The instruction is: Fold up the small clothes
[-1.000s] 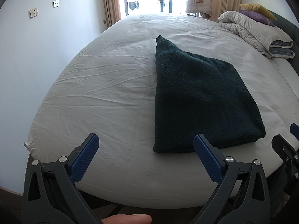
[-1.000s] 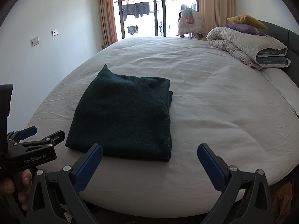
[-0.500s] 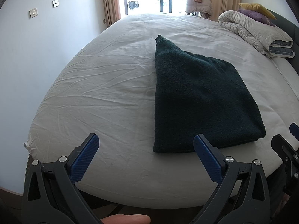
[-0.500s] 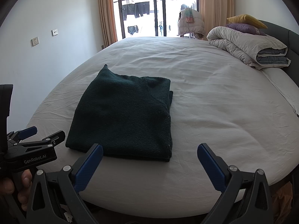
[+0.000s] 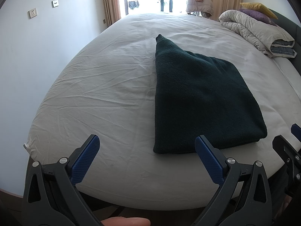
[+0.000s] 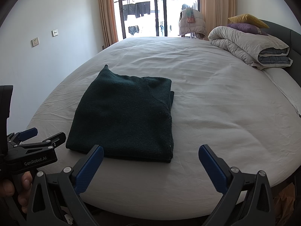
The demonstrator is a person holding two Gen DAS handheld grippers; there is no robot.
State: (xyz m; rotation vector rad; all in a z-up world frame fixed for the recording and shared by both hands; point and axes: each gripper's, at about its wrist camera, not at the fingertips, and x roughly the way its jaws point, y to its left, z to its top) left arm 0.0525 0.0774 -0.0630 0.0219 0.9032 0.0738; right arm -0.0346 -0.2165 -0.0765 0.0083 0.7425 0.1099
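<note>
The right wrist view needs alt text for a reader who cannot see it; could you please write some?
A dark green garment lies folded on a white bed sheet, just beyond the open right gripper. The left gripper sits at the left edge, a rolled duvet at the far right.

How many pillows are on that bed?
2: a yellow pillow on a purple pillow, both on the rolled duvet by the headboard. More may be hidden behind the duvet.
</note>
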